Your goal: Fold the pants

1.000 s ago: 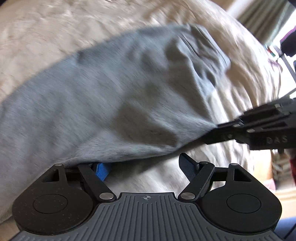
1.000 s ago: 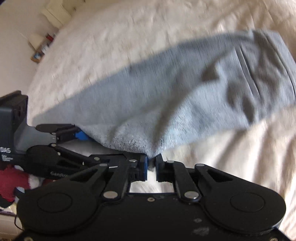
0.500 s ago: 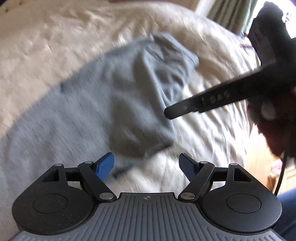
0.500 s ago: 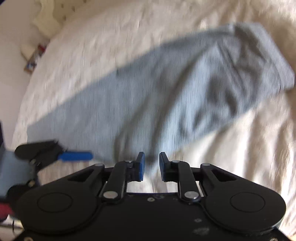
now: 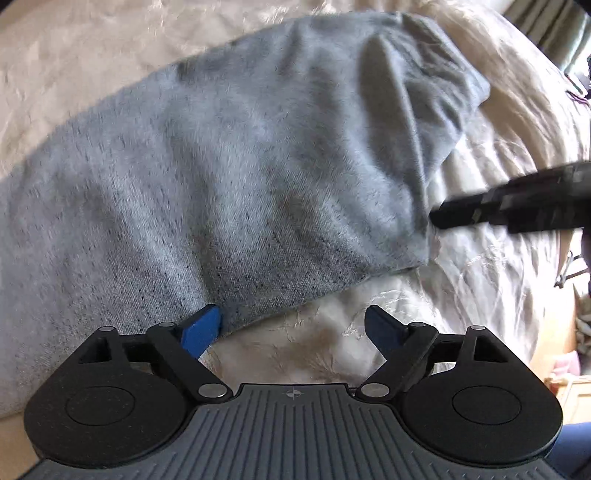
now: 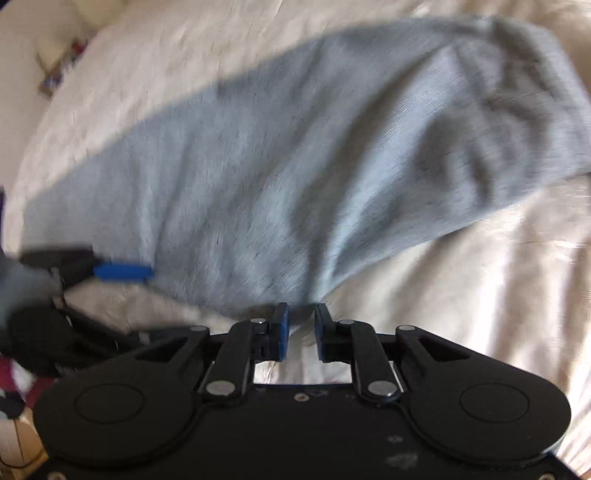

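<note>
Grey pants (image 5: 229, 177) lie lengthwise on the cream bedspread (image 5: 332, 347), waistband end at the far right (image 6: 517, 92). My left gripper (image 5: 291, 325) hovers at their near edge, its jaws wide and still opening; the left blue pad (image 5: 201, 328) touches the hem and nothing lies between the pads. My right gripper (image 6: 301, 328) sits at the near fold of the pants (image 6: 295, 184), its jaws opening a little; the cloth edge reaches the tips but is not pinched. Each gripper shows in the other's view: the right gripper (image 5: 517, 206) and the left gripper (image 6: 122, 272).
The bedspread (image 6: 461, 295) stretches around the pants on all sides. Curtains (image 5: 546, 26) hang beyond the bed's far right corner. Small clutter (image 6: 59, 70) lies off the bed at the upper left, and more odds and ends (image 5: 576, 332) sit past its right edge.
My right gripper, shut on the pants' edge a second ago, has parted its jaws and let go. The left gripper pulled clear of the cloth, then came back to the hem, wider open.
</note>
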The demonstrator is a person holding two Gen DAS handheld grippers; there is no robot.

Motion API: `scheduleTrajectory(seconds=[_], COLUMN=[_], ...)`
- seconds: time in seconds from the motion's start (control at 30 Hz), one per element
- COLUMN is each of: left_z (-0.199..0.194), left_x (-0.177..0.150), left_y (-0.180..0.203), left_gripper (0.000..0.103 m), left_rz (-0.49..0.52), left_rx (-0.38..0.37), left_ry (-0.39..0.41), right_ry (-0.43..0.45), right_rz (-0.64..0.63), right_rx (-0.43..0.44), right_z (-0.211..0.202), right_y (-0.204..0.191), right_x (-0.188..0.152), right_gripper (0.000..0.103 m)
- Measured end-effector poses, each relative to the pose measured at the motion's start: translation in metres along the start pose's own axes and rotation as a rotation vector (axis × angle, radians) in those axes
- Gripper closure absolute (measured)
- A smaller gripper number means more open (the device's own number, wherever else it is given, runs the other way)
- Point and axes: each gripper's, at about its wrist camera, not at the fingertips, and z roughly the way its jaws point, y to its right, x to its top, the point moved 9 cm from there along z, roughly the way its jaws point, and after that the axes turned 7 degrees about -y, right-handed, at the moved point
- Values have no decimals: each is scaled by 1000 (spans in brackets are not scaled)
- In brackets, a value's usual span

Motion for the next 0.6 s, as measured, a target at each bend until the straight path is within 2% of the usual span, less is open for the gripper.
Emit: scheduleTrajectory(seconds=[0.1, 0.2, 0.3, 0.37, 0.43, 0.6], left_z=[-15, -23, -9, 5, 21, 19], left_x=[14, 29, 40, 34, 24, 21], left_y=[9, 19, 29, 26, 11, 2], left_gripper=[18, 18, 18, 18, 18, 18], left_rz=[-17, -22, -5, -9, -37, -48], left_rx=[-5, -36, -42, -12, 41, 4], left_ry=[78, 138, 123, 68, -15, -7], right_ry=[106, 182, 231, 257, 263, 217], right_rz=[91, 238, 389, 461, 496, 503], right_rx=[-58, -115, -114, -100, -85, -70], right_z=[-26, -43, -47, -49, -47, -23], right_y=[38, 90, 135, 158, 167, 166], right_x=[18, 39, 57, 66, 73, 92], right_gripper=[55, 43, 41, 38, 33, 30])
